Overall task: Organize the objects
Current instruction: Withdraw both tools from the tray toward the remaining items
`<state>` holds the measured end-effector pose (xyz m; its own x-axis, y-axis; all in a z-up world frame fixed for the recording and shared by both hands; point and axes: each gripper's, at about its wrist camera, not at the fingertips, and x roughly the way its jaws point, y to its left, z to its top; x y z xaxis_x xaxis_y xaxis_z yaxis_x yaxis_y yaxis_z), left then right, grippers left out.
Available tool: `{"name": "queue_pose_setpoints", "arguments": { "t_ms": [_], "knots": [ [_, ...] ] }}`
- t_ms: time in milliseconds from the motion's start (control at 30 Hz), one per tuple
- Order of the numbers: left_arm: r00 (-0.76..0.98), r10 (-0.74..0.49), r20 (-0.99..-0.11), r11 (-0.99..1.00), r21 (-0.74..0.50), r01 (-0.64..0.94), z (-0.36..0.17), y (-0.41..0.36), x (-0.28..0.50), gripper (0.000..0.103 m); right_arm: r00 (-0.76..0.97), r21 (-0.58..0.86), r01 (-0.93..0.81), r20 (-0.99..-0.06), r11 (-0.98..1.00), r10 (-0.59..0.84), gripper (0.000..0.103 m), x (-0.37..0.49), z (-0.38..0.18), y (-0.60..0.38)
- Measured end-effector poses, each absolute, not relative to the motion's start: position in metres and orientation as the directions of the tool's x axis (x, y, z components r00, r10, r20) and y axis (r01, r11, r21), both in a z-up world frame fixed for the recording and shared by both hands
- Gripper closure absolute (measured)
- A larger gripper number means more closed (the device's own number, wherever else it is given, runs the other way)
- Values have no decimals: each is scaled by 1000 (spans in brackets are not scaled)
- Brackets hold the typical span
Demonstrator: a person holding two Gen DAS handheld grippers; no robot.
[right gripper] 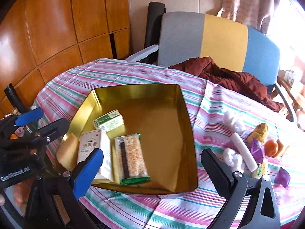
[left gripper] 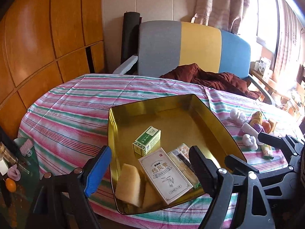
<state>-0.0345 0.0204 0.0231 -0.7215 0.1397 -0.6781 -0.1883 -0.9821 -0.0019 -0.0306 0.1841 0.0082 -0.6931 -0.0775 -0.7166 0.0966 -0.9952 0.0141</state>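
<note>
Looking down on a gold tin (left gripper: 152, 99) sitting on a pink-and-green striped cloth (left gripper: 66, 110). Holding the left gripper (left gripper: 150, 150) above the tin's near edge, its blue and black fingers spread wide and pinching nothing. Holding the right gripper (right gripper: 152, 151) over the near side of the same tin, jaws gaping as far apart as possible, likewise gripping nothing. Finding four things lying inside the tin, all crowded toward its near left part: a green box (left gripper: 147, 140) lying flat and farthest in, a white box (left gripper: 165, 173) with printed characters just nearer than it, a wrapped cereal bar (right gripper: 132, 156) lying just beside the white box on its right, and a pale yellow wedge (left gripper: 127, 183) leaning in the near left corner, touching the white box. Leaving the far and right parts of the tin floor bare. Noting more things waiting on the cloth to the right of the tin, well apart from it: white fluffy balls (right gripper: 233, 121), a white stick (right gripper: 244, 152), purple wrapped pieces (right gripper: 256, 148) and an orange fruit (right gripper: 271, 147), all bunched close together. Glimpsing behind the table a chair (left gripper: 198, 47) with a grey, yellow and blue back, and a brown garment (left gripper: 209, 78) spilling from it onto the cloth's far edge.
</note>
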Motion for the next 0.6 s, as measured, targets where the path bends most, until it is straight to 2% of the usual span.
{"name": "queue_pose_setpoints", "arguments": {
  "t_ms": [600],
  "knots": [
    [-649, 261, -714, -951, -73, -301, 14, 49, -31, 19, -666, 10, -98, -744, -995, 58, 0, -16, -9, 255]
  ]
}}
